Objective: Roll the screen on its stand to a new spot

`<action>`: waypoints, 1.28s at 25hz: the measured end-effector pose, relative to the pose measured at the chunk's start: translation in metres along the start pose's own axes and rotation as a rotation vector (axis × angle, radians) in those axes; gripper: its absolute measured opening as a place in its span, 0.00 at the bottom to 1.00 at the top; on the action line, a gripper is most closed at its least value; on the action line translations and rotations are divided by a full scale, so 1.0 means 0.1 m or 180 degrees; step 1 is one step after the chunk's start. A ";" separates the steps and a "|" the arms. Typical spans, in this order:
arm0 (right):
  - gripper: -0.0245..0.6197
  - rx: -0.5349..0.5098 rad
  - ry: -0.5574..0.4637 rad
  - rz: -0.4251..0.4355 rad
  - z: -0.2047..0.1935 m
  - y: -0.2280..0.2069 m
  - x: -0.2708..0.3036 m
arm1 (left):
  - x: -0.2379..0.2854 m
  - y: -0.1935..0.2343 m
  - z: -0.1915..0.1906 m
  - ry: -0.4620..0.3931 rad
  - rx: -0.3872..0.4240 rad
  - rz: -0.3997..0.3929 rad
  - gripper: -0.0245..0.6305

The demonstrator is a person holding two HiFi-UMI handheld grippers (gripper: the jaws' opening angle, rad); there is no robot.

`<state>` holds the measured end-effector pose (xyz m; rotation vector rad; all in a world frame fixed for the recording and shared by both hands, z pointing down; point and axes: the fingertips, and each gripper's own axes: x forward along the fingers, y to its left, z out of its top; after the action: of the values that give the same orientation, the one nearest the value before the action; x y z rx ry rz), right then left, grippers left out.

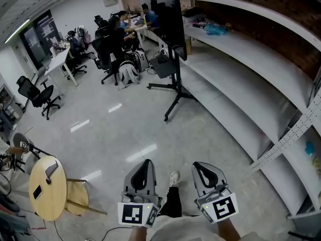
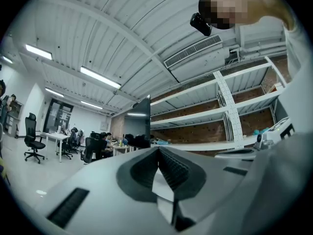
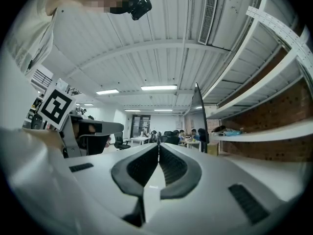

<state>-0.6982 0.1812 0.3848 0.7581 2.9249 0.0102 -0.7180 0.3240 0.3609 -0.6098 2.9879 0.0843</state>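
While the person is standing well back from it, the screen [image 1: 179,19] is waiting across the grey floor [image 1: 115,129]: a tall dark panel turned edge-on, riding on a black stand [image 1: 176,74] whose splayed legs are resting just beside the white shelving [image 1: 241,49]. Both claws are hanging low by the person's body, well apart from it. The left gripper [image 1: 146,163] and the right gripper [image 1: 201,166] are each showing ribbed jaws pressed together with nothing between them.

The head view is giving the stand's legs, the person's shoe and a round wooden table [image 1: 47,205] with a phone [image 1: 37,192] lying on it. The gripper views are tilting upward and showing ceiling lights [image 2: 100,77] instead, with only the upper part of the screen [image 3: 199,114] standing against the shelves. The right gripper view is also catching the marker cube [image 3: 56,105] of the left one.

A shelf beyond the screen is carrying a blue-green bag [image 1: 216,29] and some dark things I am not making out, while people [image 1: 123,24] are sitting at a desk behind
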 end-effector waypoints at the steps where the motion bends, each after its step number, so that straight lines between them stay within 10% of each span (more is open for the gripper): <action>1: 0.07 -0.0005 0.0022 -0.0024 -0.04 -0.08 0.06 | 0.12 0.02 -0.04 -0.0003 -0.0013 -0.0023 0.06; 23: 0.07 -0.0431 -0.0052 -0.0325 0.12 -2.04 3.55 | 4.07 1.51 0.10 -0.0291 -0.0255 -0.0495 0.06; 32: 0.07 -0.0454 0.0015 -0.0555 0.01 -2.58 4.24 | 4.89 1.66 0.02 -0.0184 -0.0263 -0.0689 0.06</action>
<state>-1.1908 0.1610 0.3256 0.4813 2.9446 0.2023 -1.2307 0.2870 0.3160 -0.9186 2.8540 0.2067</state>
